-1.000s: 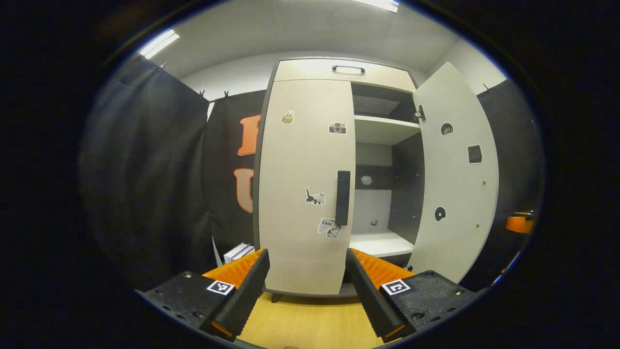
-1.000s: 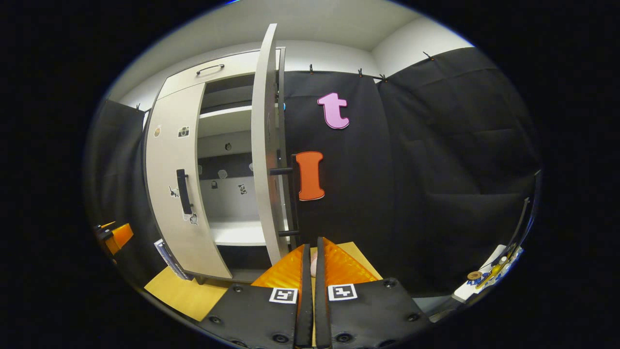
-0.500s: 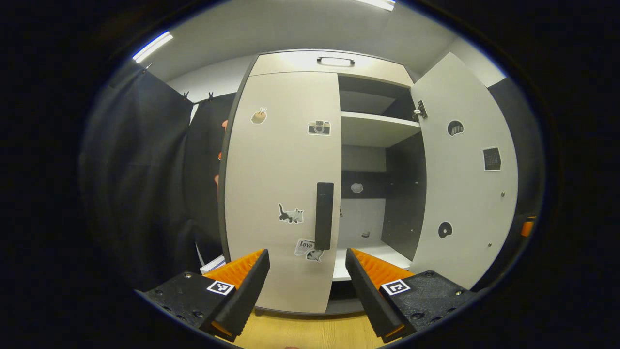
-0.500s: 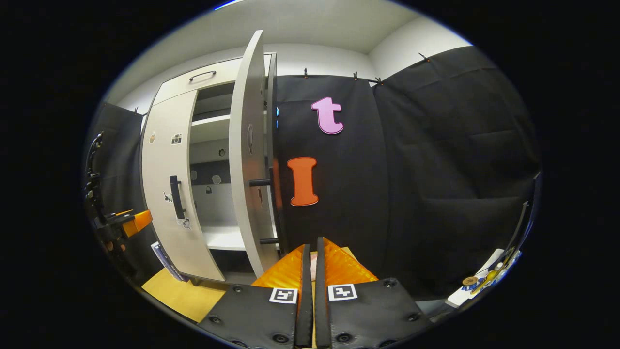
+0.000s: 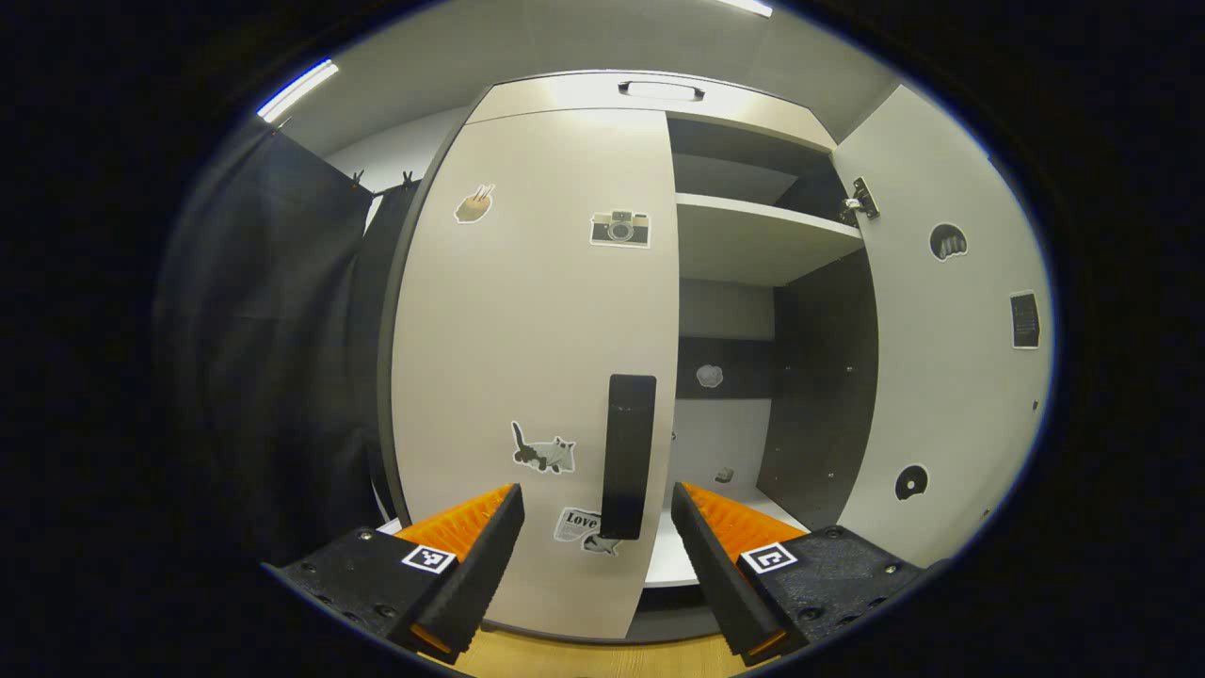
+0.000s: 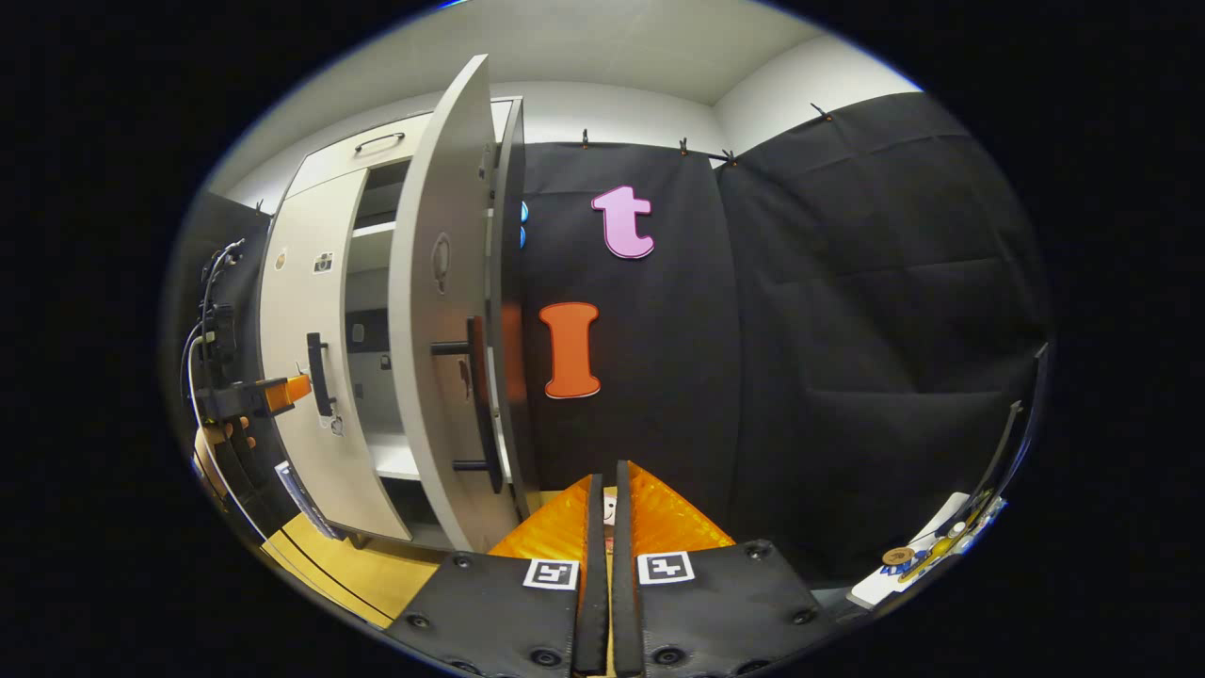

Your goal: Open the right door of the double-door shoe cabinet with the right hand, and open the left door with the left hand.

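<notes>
Left gripper (image 5: 598, 527) spread apart before closed pale left door's black bar handle (image 5: 629, 456); right gripper (image 6: 604, 527) pressed together, empty; right door (image 6: 438, 311) swung open.

Shoe cabinet (image 5: 602, 94), pale, double-door. Left door (image 5: 527, 358) before me: shut, stickered, dark upright handle (image 5: 628, 457) at its right edge. Right door (image 5: 941, 358): swung wide open at right, shelves (image 5: 753, 240) exposed.

Cabinet doors (image 5: 537, 330) smooth matt laminate w/ paper-like stickers (image 5: 620, 229); floor (image 6: 348, 570) wood-grain; wall (image 6: 847, 330) matt cloth.
</notes>
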`<state>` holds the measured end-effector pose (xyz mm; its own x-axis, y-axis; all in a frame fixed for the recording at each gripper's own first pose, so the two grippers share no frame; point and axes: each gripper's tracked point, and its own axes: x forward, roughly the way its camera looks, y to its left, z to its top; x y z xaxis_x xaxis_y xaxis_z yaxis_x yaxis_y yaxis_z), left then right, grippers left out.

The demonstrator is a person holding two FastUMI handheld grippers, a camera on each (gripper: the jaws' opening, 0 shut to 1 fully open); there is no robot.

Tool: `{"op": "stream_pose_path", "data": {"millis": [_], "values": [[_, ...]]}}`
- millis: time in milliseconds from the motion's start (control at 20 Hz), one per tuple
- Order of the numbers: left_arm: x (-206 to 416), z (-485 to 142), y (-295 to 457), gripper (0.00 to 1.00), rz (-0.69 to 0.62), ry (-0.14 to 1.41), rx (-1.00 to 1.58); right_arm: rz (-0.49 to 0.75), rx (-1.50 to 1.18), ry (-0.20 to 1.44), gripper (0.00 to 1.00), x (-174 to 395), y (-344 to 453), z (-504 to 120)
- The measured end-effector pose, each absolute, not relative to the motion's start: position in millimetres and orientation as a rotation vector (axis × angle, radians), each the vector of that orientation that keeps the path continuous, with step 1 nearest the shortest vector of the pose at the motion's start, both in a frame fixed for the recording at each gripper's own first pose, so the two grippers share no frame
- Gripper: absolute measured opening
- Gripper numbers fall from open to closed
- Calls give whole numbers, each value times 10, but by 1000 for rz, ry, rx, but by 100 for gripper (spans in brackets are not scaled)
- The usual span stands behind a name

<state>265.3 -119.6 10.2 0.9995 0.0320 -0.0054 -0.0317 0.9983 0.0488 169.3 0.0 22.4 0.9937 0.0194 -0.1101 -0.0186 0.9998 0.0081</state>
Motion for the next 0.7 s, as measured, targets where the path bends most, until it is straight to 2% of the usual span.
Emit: {"op": "stream_pose_path", "data": {"millis": [50, 150, 200, 250, 300, 350, 550, 650, 700], "values": [[2721, 100, -1185, 95, 34, 8, 49, 13, 15, 109, 10, 1704, -29, 223], [2843, 80, -1166, 95, 37, 15, 49, 5, 26, 108, 12, 1728, -53, 216], [2879, 60, -1178, 95, 36, 20, 44, 2, 30, 107, 24, 1735, -70, 216], [2910, 41, -1198, 95, 31, 24, 38, 5, 37, 107, 26, 1741, -80, 219], [2950, 20, -1211, 95, 23, 29, 38, 7, 46, 110, 16, 1745, -73, 214], [2993, 3, -1217, 95, 21, 32, 39, 3, 51, 113, 27, 1751, -77, 200], [3104, -49, -1208, 95, 35, 39, 37, -6, 53, 113, 32, 1764, -110, 192], [3147, -63, -1213, 94, 33, 41, 41, -9, 52, 107, 48, 1790, -115, 204], [3167, -69, -1211, 92, 34, 43, 45, -10, 54, 101, 48, 1795, -114, 209]]}}
